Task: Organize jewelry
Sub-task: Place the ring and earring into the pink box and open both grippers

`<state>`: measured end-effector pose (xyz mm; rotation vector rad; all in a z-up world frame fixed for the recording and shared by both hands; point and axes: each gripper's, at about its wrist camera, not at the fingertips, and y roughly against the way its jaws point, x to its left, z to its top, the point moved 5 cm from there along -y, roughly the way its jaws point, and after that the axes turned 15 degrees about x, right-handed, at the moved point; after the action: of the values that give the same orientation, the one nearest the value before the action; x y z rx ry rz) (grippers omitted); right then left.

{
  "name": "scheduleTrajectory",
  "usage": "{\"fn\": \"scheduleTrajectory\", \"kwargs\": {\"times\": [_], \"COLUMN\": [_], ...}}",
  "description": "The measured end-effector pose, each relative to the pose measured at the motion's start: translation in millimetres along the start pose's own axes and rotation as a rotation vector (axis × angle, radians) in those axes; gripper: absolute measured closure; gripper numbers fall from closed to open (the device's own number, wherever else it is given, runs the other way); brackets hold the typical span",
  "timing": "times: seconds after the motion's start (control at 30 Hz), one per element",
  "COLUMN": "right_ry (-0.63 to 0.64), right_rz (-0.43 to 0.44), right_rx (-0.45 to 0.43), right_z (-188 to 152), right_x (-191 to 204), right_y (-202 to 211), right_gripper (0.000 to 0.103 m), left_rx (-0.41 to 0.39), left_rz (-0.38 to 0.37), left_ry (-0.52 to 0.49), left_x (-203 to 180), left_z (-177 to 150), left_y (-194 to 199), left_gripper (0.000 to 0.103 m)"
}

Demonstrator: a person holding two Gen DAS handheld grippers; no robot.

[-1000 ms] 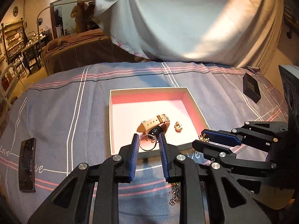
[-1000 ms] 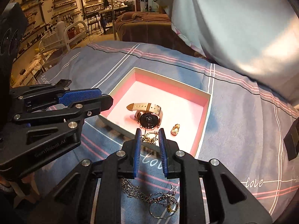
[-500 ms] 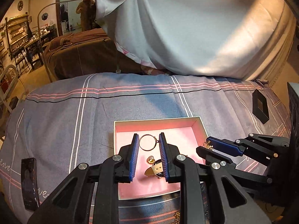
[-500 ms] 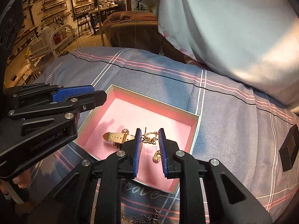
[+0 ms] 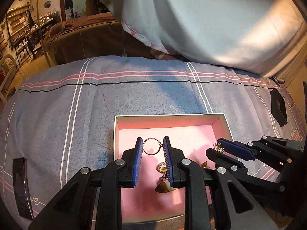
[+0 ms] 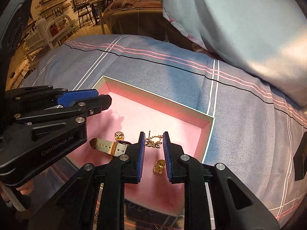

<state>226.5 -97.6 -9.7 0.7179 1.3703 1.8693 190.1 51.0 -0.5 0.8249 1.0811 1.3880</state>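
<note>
A white box with a pink lining [image 5: 172, 116] [image 6: 153, 95] lies on the grey-blue striped bedspread. My left gripper [image 5: 153, 146] hangs over the box, shut on a thin gold hoop ring [image 5: 152, 149] held between its blue pads. My right gripper [image 6: 153, 141] is beside it, also over the box, shut on a gold leaf-shaped earring [image 6: 153, 142]. On the box floor lie a watch with a beige strap [image 6: 108, 146] and small gold pieces [image 6: 159, 166] [image 6: 119, 135]. The right gripper shows at the right of the left wrist view [image 5: 220, 147].
A dark phone [image 5: 21, 187] lies on the bedspread at the left. A small black box [image 5: 278, 108] sits at the far right. A large pale pillow [image 5: 201, 19] rises behind the bed. A chain lies on the cover near the box's front edge [image 6: 96, 218].
Both grippers have moved forward from the box's near edge to over its pink floor, each still holding its piece. The box now sits lower and closer in both views.
</note>
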Motion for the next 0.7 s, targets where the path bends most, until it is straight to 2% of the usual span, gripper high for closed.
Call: {"fn": "scheduleTrajectory", "kwargs": {"times": [0.07,0.13,0.17,0.2,0.23,0.27,0.3,0.47,0.6,0.7], "right_ry": [0.006,0.01,0.014,0.018,0.021,0.021,0.02,0.014,0.011,0.009], "right_rz": [-0.012,-0.04,-0.04,-0.046,-0.051,-0.047,-0.04,-0.04,-0.046,-0.049], "right_rx": [0.008,0.015,0.021,0.021,0.02,0.02,0.019,0.011,0.004,-0.005], "right_z": [-0.1,-0.4,-1.5,-2.3,-3.3,-4.4,-5.3,-12.1,-22.4,-29.8], "right_x": [0.8,1.1,2.1,2.5,2.7,3.0,3.3,2.1,3.5,5.4], "right_y": [-4.6,-8.2,-9.9,-11.0,-11.7,-12.3,-12.3,-6.5,2.0,8.2], "right_gripper": [0.083,0.075,0.069,0.065,0.065,0.065,0.065,0.065,0.058,0.058], "left_rx": [0.009,0.012,0.012,0.01,0.007,-0.002,-0.014,-0.02,-0.024,-0.026], "left_rz": [0.004,0.014,0.015,0.017,0.023,0.031,0.035,0.03,0.027,0.032], "left_ry": [0.007,0.018,0.023,0.028,0.034,0.04,0.044,0.034,0.028,0.024], "left_x": [2.4,5.1,6.3,7.6,8.5,9.7,10.5,8.5,6.3,5.7], "left_z": [1.0,2.3,2.9,3.6,4.2,4.5,4.9,1.7,-10.0,-20.1], "left_y": [-4.6,-7.1,-7.6,-7.5,-7.1,-5.4,-3.0,3.6,9.1,13.7], "left_gripper": [0.081,0.078,0.072,0.06,0.052,0.038,0.035,0.035,0.034,0.034]}}
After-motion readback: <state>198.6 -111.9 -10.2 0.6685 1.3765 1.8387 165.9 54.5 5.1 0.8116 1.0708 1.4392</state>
